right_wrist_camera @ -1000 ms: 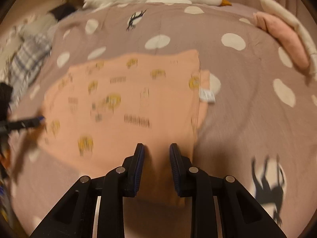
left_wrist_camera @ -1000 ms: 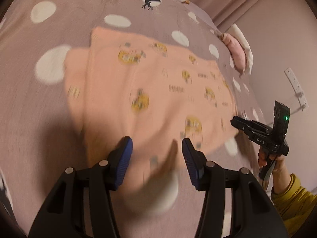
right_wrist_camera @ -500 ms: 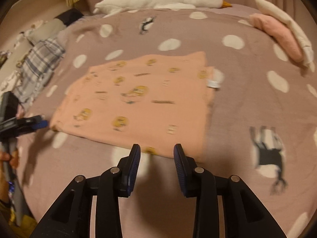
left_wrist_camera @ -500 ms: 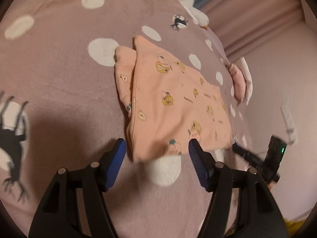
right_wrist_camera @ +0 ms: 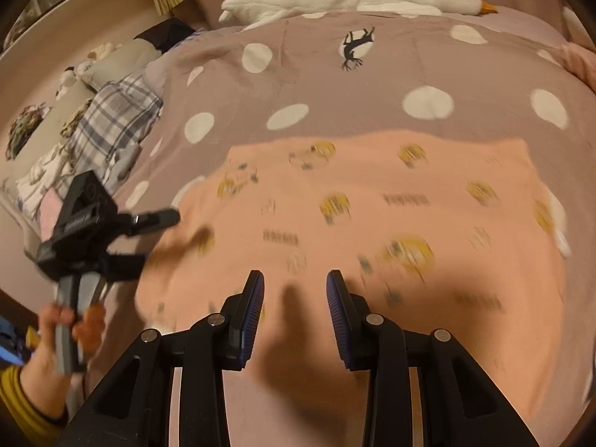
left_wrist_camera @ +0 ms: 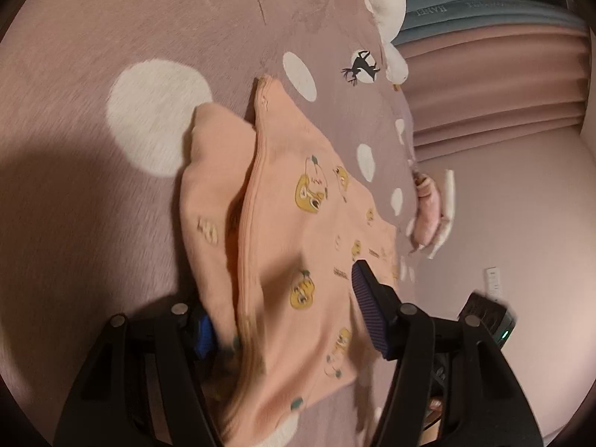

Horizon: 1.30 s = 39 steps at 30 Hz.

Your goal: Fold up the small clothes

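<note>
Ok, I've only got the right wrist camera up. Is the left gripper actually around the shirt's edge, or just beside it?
Observer: Around it. In the left wrist view the left gripper is open and the peach shirt runs between its fingers, not pinched.
Operator: Is that a single layer there?
Observer: No. A top layer with a ribbed edge lies over a lower flap that sticks out sideways.
Operator: Are both pads clear of the cloth?
Observer: No, cloth partly covers one blue pad.
</note>
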Each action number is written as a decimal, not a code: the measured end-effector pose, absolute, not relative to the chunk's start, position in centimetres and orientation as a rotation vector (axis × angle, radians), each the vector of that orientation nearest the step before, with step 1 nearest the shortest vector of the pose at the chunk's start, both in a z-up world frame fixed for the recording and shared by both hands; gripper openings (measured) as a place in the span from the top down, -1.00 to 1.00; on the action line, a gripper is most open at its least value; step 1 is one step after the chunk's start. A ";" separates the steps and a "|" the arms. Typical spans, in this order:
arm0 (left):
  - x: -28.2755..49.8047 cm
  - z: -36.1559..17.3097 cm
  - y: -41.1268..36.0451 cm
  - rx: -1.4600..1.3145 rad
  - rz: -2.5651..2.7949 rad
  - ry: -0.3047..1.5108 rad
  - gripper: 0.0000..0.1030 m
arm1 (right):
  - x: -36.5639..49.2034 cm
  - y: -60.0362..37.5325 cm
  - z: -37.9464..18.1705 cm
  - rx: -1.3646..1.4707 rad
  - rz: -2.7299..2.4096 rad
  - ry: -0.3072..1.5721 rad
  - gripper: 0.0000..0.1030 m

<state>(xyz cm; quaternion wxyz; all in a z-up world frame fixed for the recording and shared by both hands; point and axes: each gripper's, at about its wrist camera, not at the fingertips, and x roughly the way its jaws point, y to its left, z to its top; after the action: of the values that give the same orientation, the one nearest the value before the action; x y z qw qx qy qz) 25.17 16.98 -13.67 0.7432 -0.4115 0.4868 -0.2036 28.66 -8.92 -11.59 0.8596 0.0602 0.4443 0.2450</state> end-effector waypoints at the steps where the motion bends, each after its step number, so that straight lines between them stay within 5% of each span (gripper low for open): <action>1: 25.3 -13.5 16.7 -0.866 -0.420 1.077 0.21 | 29.7 -8.2 -12.0 0.120 0.500 0.938 0.33; 6: 25.7 -13.6 16.4 -0.807 -0.363 1.090 0.59 | 31.6 -6.3 -14.0 0.040 0.450 0.974 0.34; 19: 25.9 -11.0 13.9 -0.667 -0.317 1.075 0.63 | 25.0 -6.2 -13.8 -0.088 0.532 0.991 0.39; 32: 27.4 -5.0 3.7 -0.410 -0.438 1.017 0.63 | 26.1 -19.3 -11.1 0.522 0.484 0.885 0.39; 39: 28.4 -7.5 -5.7 -0.258 -0.566 1.111 0.54 | 25.8 -25.9 -12.9 0.779 0.407 0.861 0.39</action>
<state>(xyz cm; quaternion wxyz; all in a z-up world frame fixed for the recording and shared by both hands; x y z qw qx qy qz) 28.35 -5.66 -7.50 0.8042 -0.1203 0.5185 -0.2645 25.81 -25.94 -12.93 0.8167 0.3654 0.4039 0.1908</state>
